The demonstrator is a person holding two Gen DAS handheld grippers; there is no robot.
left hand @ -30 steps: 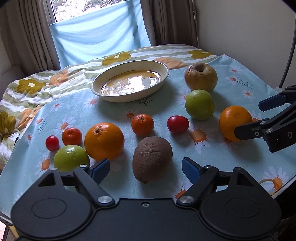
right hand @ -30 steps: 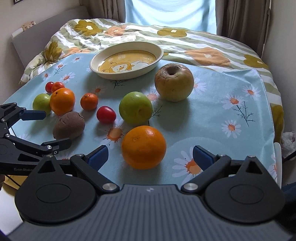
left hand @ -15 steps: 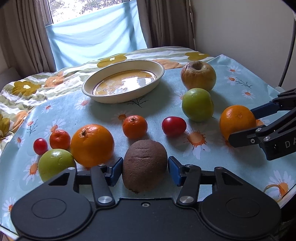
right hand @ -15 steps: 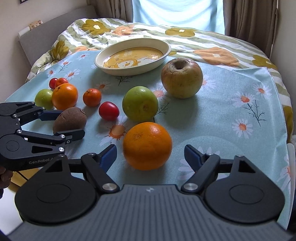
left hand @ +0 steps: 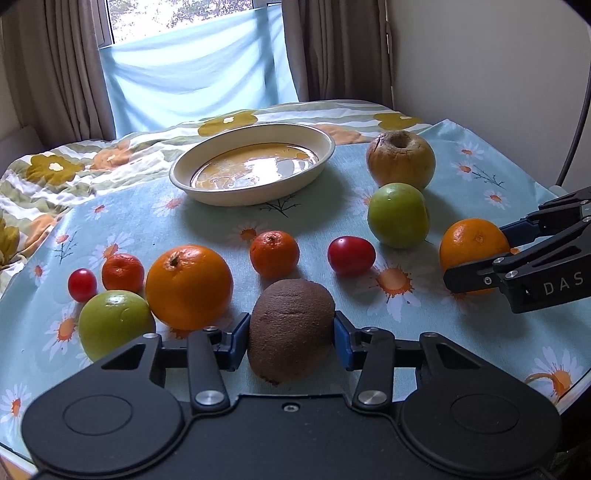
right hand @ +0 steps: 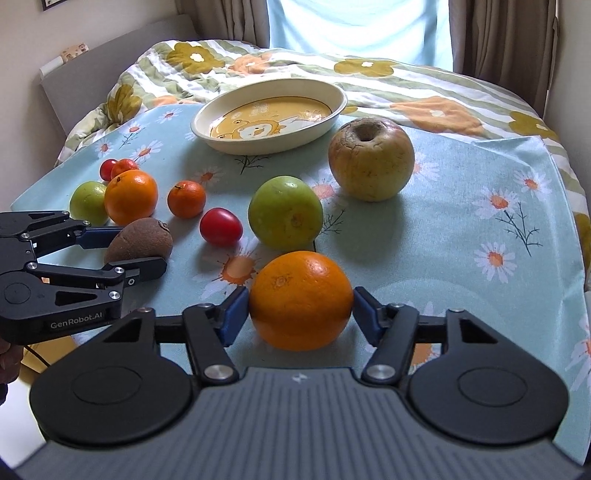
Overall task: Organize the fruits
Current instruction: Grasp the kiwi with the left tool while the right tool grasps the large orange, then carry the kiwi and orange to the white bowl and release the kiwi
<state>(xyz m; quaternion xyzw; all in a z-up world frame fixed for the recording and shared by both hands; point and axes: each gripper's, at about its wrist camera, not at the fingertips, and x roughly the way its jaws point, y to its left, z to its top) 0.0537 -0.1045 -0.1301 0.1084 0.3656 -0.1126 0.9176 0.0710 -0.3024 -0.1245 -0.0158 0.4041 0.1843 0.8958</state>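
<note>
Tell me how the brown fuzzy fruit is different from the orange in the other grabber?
The kiwi is dull brown and rough-looking; the orange is bright and shiny. The kiwi is egg-shaped, the orange round and looks bigger. The kiwi sits between the left hand-held gripper pads, the orange between the right hand-held gripper pads. Both rest on the flowery tablecloth, with jaws closing on them.

Daylit window (left hand: 177, 18), brown curtains (left hand: 332, 51), plain wall (left hand: 480, 55), floral bedspread (right hand: 406, 74).

Two oranges (left hand: 189, 286), two tangerines (left hand: 274, 253), two tomatoes (left hand: 351, 255), two green apples (left hand: 398, 215), one yellowish apple (left hand: 400, 158), one kiwi (left hand: 291, 328), one dish (left hand: 207, 184).
</note>
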